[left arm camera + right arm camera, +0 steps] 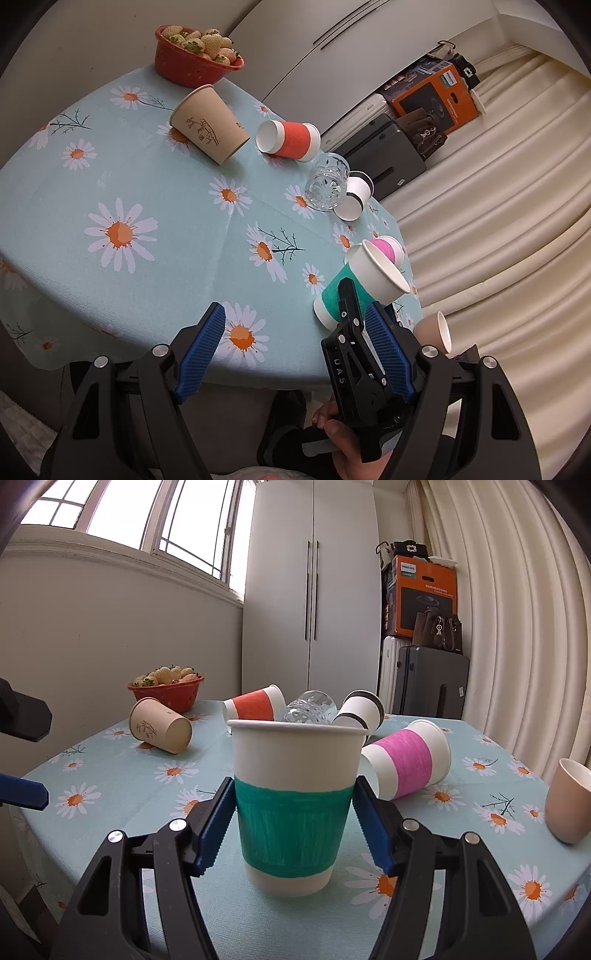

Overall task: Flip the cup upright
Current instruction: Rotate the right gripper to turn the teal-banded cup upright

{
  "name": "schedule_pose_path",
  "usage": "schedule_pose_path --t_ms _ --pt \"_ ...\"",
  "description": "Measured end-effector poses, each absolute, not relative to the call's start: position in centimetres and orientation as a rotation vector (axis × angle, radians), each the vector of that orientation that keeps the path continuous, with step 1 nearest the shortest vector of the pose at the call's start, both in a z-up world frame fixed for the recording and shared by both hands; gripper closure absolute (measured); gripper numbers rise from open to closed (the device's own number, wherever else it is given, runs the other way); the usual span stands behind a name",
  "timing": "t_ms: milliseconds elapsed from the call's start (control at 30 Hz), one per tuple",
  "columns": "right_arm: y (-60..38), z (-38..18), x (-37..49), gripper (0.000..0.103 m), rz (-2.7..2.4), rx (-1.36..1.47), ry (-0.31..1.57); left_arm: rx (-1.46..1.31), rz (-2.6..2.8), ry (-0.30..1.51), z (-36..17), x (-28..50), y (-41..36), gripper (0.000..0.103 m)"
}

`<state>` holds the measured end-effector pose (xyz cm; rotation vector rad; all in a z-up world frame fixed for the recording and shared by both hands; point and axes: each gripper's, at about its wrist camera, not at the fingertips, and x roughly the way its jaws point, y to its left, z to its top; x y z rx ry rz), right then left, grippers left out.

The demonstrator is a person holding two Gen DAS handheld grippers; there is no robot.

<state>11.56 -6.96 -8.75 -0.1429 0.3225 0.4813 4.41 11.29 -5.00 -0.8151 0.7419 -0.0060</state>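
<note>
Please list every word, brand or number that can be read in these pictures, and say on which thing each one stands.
"PHILIPS": on the orange box, top left corner.
"DAS": on the right gripper body, seen from the left wrist.
Small print on the box, the tan cup and the suitcase sticker: too small to read.

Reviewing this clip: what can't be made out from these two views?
- Whether the green-banded cup touches the tablecloth: right gripper fingers flank it, contact unclear.
- Glass: right wrist view, mostly hidden behind that cup's rim.
- Beige mug: left wrist view, partly hidden by the left gripper's finger.
- Small print on the tan cup: too small.
</note>
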Motion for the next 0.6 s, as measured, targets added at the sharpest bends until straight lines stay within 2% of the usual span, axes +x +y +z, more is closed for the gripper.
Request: schedule_pose_path --t_ms 233,333,600 --pt "-6.78 -8.83 11.53 0.037 0.492 -0.127 0.358 -0.816 -0.005 0.747 -5.1 4.55 11.27 0.027" --pt "-6.74 -8.74 11.42 0.031 0.5 -0.122 0.366 -0.815 -0.008 0.749 -5.14 4.63 11.16 0.027" --pt "-6.91 -8.42 10.82 0.026 0.499 -0.132 0.382 -0.803 -0.006 0.757 -5.3 4.88 11.21 0.027"
